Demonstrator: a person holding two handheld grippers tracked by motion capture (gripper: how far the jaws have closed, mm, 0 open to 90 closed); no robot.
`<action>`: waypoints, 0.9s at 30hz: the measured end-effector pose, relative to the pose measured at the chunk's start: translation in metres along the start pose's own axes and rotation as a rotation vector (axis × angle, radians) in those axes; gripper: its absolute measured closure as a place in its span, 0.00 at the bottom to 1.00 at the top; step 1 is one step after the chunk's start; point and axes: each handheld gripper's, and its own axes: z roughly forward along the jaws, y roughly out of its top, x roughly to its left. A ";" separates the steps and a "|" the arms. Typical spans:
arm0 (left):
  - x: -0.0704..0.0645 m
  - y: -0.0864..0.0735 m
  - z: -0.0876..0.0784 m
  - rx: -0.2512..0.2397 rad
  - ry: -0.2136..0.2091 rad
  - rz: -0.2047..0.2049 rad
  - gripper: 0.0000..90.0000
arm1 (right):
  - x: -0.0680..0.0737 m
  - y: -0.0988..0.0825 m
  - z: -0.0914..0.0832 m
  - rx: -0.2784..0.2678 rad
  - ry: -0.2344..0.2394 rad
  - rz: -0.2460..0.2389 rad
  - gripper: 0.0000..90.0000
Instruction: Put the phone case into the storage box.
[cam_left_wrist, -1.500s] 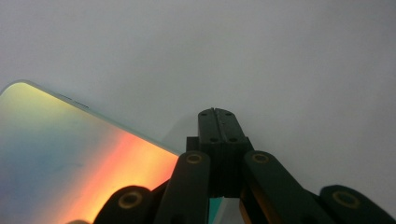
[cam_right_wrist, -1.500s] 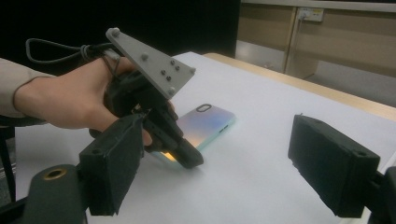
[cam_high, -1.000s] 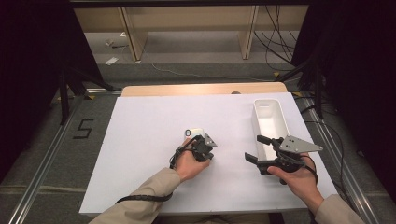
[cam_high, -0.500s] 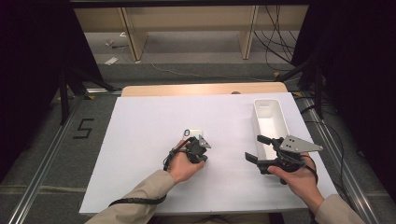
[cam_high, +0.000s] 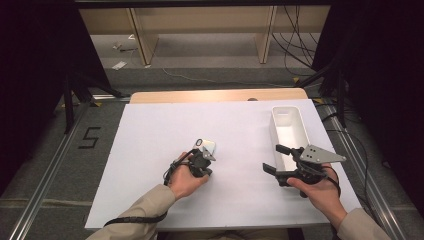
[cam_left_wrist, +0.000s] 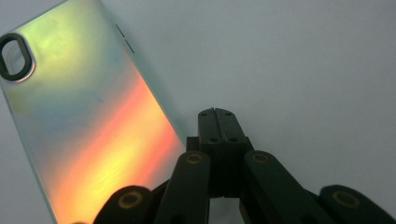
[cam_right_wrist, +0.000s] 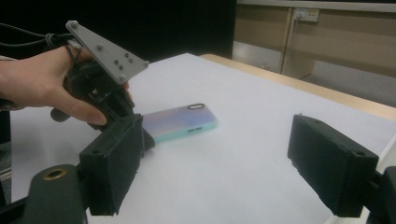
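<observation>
An iridescent phone case (cam_high: 206, 146) lies flat on the white table top (cam_high: 150, 150), its camera cut-out at the far end. In the left gripper view the case (cam_left_wrist: 93, 126) shines orange and green, and my left gripper (cam_left_wrist: 218, 114) is shut with nothing between its jaws, the tips just right of the case's long edge. Whether they touch it I cannot tell. In the high view that left gripper (cam_high: 207, 156) sits at the case's near end. My right gripper (cam_high: 275, 159) stands open and holds nothing, beside the white bin (cam_high: 289, 131). Its view looks across its own jaws, right gripper (cam_right_wrist: 224, 158), at the case (cam_right_wrist: 180, 122).
The long white bin stands at the table's right side with its inside bare. A wooden strip (cam_high: 215, 95) runs along the far edge of the table. Black cables trail from both grippers. Floor with a "5" mark (cam_high: 89, 137) lies to the left.
My left hand has slid a little to the left and toward the near edge, staying by the case. The right hand and the case have kept still.
</observation>
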 end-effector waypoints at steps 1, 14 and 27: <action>0.001 -0.002 -0.001 -0.001 0.009 -0.002 1.00 | 0.000 0.000 0.000 0.002 -0.002 0.000 0.22; 0.011 -0.012 -0.008 0.018 0.031 -0.015 1.00 | 0.000 0.000 -0.001 0.000 -0.001 0.000 0.22; 0.014 -0.015 -0.011 0.024 0.043 -0.014 1.00 | 0.000 0.000 -0.001 0.001 -0.002 0.000 0.21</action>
